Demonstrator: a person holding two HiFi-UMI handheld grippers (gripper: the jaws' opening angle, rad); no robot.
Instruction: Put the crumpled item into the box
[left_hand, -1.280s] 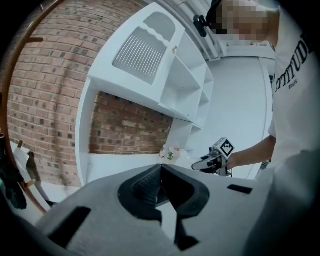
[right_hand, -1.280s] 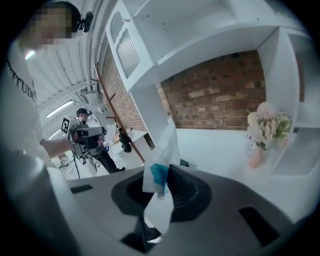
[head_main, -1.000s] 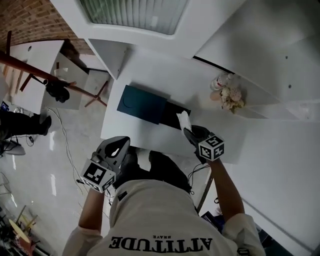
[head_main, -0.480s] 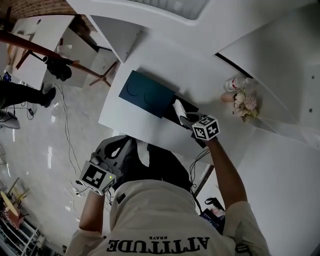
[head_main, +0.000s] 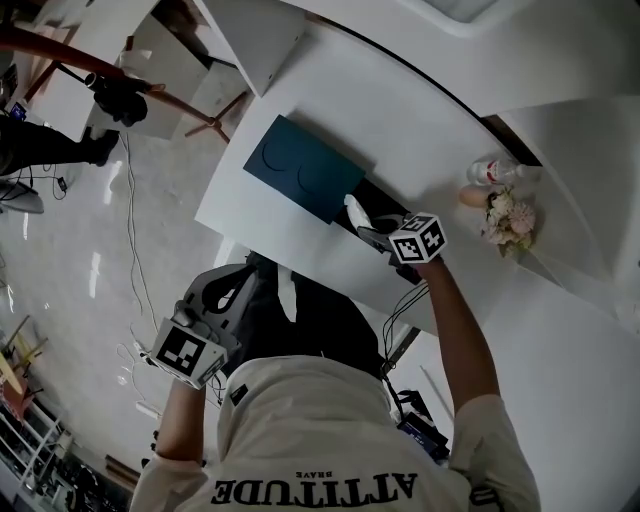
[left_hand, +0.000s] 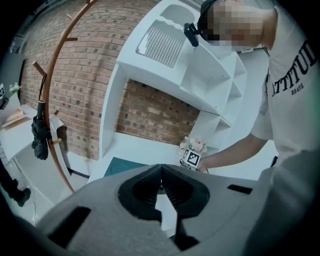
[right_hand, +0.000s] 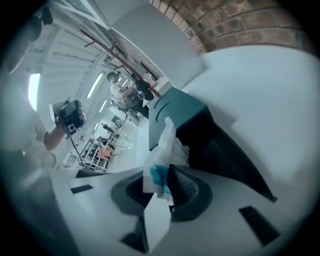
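A crumpled white item (head_main: 354, 211) with a blue patch is being pinched between the jaws of the right gripper (head_main: 372, 233) and is being held over the near edge of the open dark box (head_main: 383, 199); whether it is touching the box cannot be told. The teal lid (head_main: 300, 165) is lying just beside the box on the white table (head_main: 262, 228). The left gripper (head_main: 232, 295) is being held off the table's near edge, its jaws pressed together on nothing.
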